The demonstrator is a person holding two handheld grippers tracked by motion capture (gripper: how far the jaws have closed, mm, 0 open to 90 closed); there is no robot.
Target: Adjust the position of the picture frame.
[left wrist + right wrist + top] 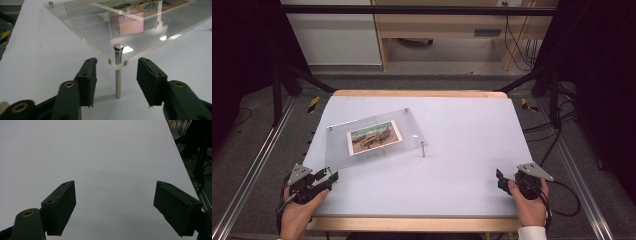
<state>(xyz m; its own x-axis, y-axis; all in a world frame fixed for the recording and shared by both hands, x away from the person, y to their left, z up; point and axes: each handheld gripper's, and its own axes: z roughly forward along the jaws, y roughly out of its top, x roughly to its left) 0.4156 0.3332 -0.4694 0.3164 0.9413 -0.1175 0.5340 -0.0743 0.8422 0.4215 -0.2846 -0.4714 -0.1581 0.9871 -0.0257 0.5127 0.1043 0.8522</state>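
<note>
A clear acrylic plate [362,131] stands on thin metal posts at the table's left, with a colour photo [374,137] mounted in it. In the left gripper view the plate's [100,32] near corner post [118,80] rises between the jaws of my left gripper [117,61]. A gap shows on each side of the post, so the pads do not press on it. In the high view my left gripper [331,175] sits at the plate's near-left corner. My right gripper [500,179] rests at the table's front right, and its jaws [115,183] stand wide with nothing between them.
The white table top [462,150] has a wooden rim at front and back. Another post [423,149] holds up the plate's right corner. Cables [562,195] trail off the right edge, and black frame rails run along both sides.
</note>
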